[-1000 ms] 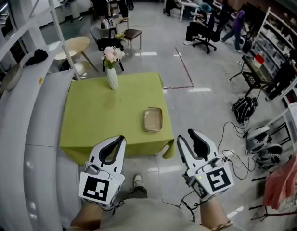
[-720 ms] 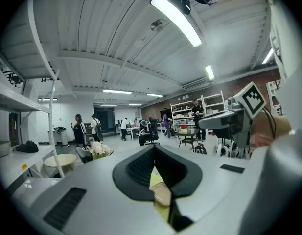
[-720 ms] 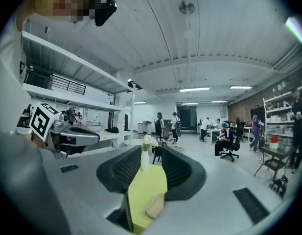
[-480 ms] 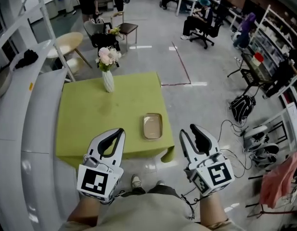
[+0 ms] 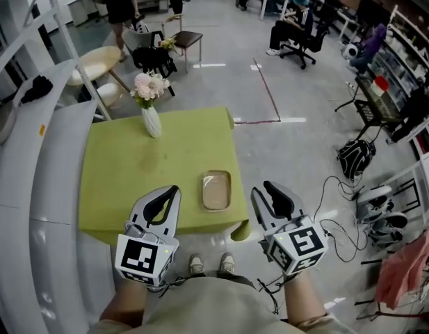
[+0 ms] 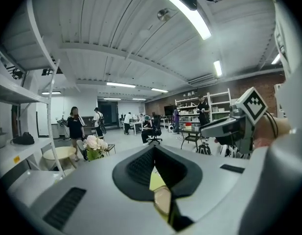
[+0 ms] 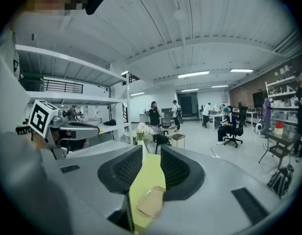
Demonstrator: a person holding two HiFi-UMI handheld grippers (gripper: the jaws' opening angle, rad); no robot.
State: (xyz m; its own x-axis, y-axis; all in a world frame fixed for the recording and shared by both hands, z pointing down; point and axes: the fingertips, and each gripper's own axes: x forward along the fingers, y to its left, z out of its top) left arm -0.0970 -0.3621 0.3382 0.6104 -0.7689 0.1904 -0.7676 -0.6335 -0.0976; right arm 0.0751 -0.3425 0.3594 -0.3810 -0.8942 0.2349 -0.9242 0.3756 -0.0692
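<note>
Two square-marker grippers (image 5: 174, 191) (image 5: 264, 192) near tray (image 5: 216, 190)

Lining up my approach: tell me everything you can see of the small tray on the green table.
The tray is a small, shallow, beige rounded rectangle with a raised rim and a smooth surface. It lies flat and empty on the green-covered table, close to the near edge, toward the right corner. Only the cloth touches it.

Left gripper (image 6: 153, 151) fingers (image 6: 137, 168) meet at the tips, tray (image 6: 162, 200) beyond.
</note>
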